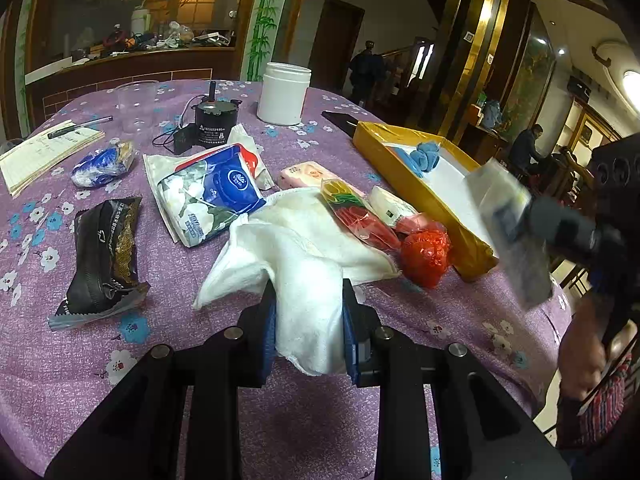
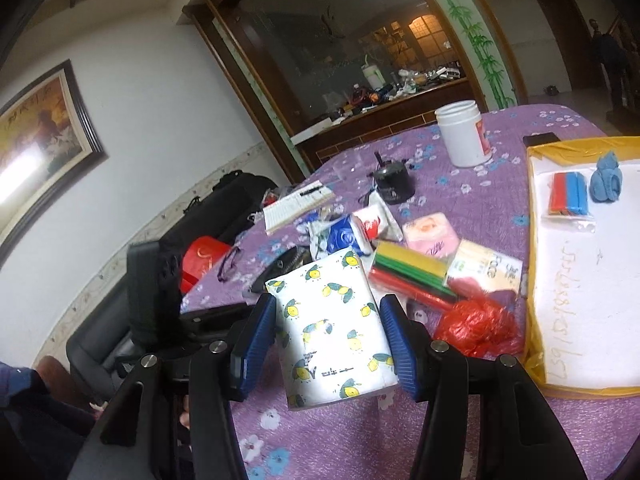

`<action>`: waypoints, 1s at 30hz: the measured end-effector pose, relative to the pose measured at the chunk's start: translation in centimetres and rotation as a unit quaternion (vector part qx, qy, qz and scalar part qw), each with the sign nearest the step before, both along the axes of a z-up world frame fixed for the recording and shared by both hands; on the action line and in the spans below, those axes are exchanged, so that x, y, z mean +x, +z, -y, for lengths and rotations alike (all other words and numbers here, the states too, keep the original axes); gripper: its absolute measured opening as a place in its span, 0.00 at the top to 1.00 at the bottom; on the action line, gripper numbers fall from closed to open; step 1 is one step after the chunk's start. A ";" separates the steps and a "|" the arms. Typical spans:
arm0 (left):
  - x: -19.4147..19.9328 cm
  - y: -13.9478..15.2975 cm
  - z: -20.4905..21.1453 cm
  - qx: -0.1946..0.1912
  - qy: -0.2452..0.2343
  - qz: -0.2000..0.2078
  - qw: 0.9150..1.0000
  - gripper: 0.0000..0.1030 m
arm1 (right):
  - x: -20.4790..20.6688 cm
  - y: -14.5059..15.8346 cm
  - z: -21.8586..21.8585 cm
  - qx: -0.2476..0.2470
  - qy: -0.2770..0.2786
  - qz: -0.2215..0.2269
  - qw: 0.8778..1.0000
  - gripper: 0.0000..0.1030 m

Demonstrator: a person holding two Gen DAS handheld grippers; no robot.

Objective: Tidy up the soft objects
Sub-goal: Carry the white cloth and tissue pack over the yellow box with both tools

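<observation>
— Nearest first: what has each hand got?

— The left gripper (image 1: 308, 320) is closed on a bunched corner of the white towel (image 1: 304, 248); the rest trails away from it across the purple tablecloth (image 1: 80, 360). The right gripper (image 2: 328, 332) pinches a tissue pack (image 2: 332, 328) with a lemon print, lengthwise along the fingers and lifted off the cloth.

— And where should they go?

— I'd guess the yellow box (image 2: 534, 280). It lies just right of the right gripper, long side running away from us, so that hand is nearer.

— Anything in between?

— A red plastic bag (image 2: 476, 328) and a pack of coloured sticks (image 2: 412, 276) crowd the box's near edge. Farther back stands a white jar (image 2: 464, 136).
</observation>
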State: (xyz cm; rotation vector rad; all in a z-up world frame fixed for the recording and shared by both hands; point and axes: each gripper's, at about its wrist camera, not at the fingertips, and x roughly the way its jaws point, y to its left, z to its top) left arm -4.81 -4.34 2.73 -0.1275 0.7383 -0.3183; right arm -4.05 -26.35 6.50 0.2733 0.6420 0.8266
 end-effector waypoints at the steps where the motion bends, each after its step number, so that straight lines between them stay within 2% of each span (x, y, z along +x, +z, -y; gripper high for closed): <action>1: 0.0 0.0 0.0 0.001 0.001 0.000 1.000 0.76 | 0.0 0.3 0.4 0.002 -0.006 0.002 1.000 0.47; 8: 0.2 -0.2 0.1 0.007 0.001 -0.004 1.000 0.76 | 1.0 1.8 4.5 0.008 -0.079 0.011 0.997 0.46; 11: 0.1 -0.1 0.3 0.014 0.004 -0.001 1.000 0.76 | 2.7 2.1 7.1 0.007 -0.131 -0.002 0.991 0.46; 16: 0.2 0.5 2.0 0.029 -0.014 -0.005 0.999 0.76 | 4.9 2.6 10.1 0.022 -0.182 -0.013 0.983 0.46; 21: 0.9 3.7 5.3 0.033 -0.060 0.015 0.998 0.76 | 5.9 2.8 11.4 0.037 -0.200 -0.019 0.979 0.46; 26: 3.7 7.3 9.9 0.024 -0.102 0.034 0.994 0.76 | 7.5 3.7 12.7 0.056 -0.221 -0.020 0.974 0.46; 30: 7.0 8.3 14.1 0.007 -0.126 0.033 0.991 0.76 | 8.9 4.8 14.2 0.073 -0.244 -0.013 0.967 0.46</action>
